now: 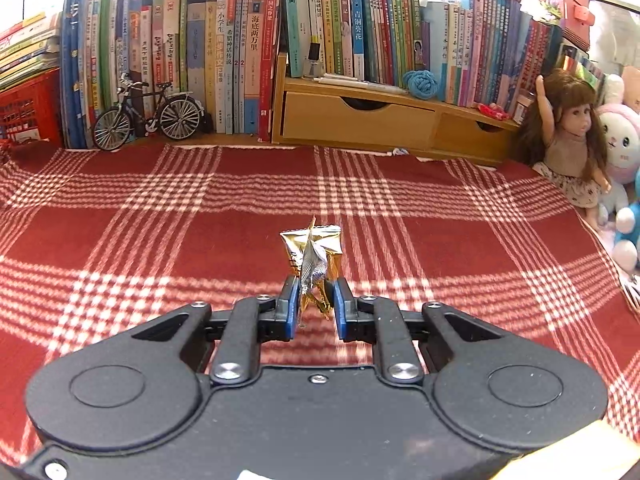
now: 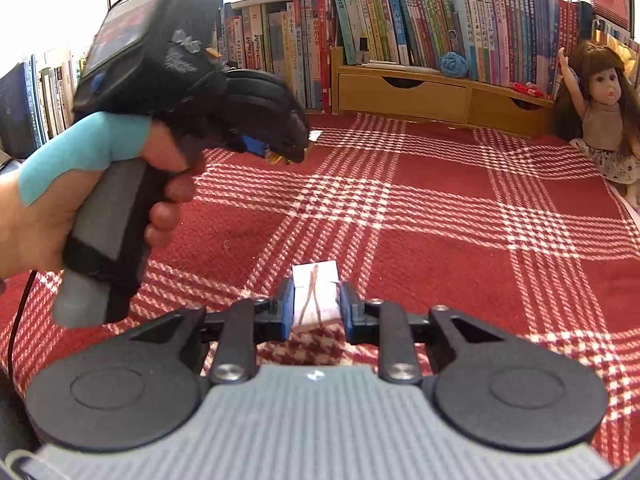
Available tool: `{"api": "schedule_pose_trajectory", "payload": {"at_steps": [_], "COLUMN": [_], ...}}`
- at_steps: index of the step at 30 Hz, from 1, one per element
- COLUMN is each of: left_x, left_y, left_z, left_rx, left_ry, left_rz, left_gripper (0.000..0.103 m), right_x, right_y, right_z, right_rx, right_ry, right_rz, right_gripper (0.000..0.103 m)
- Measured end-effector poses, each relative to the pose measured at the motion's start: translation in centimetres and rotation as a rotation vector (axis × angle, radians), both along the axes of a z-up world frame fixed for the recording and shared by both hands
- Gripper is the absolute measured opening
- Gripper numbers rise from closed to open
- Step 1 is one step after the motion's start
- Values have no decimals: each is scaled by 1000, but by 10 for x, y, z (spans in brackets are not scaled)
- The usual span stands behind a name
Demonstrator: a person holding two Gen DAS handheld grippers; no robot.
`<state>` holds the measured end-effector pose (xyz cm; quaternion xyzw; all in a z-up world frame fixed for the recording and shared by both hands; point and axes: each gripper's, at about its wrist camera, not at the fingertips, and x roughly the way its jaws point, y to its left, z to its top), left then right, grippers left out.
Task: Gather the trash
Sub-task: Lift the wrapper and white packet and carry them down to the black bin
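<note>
A crumpled gold and silver foil wrapper [image 1: 314,258] stands up between the blue pads of my left gripper [image 1: 317,300], which is shut on it above the red plaid cloth [image 1: 160,248]. In the right wrist view the left gripper [image 2: 280,152] hangs in the air at upper left, held by a hand [image 2: 48,208], with a bit of gold wrapper [image 2: 276,157] showing at its tip. My right gripper [image 2: 316,304] is shut on a small white paper piece with brown lines [image 2: 316,294], low over the cloth.
Rows of books [image 1: 240,40] line the back, with a wooden drawer unit [image 1: 360,116], a model bicycle [image 1: 148,114], a doll [image 1: 572,136] and plush toys [image 1: 624,148] at right. A red crate [image 1: 28,112] sits far left. A small white scrap [image 1: 400,152] lies near the drawers.
</note>
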<state>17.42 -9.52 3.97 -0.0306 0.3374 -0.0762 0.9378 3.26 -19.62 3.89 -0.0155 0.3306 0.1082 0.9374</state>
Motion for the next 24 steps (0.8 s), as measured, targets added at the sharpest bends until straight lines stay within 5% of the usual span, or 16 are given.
{"api": "schedule_pose_trajectory", "payload": {"at_steps": [24], "left_x": [-169], "left_y": [43], "left_z": [20], "left_rx": [-19], "left_ry": [-53], "left_rz": [-101], "left_gripper": [17], "right_x": [-57], "right_y": [0], "right_z": [12], "right_rx": [-14], "right_ry": [-2], "right_rz": [-45], "right_gripper": [29]}}
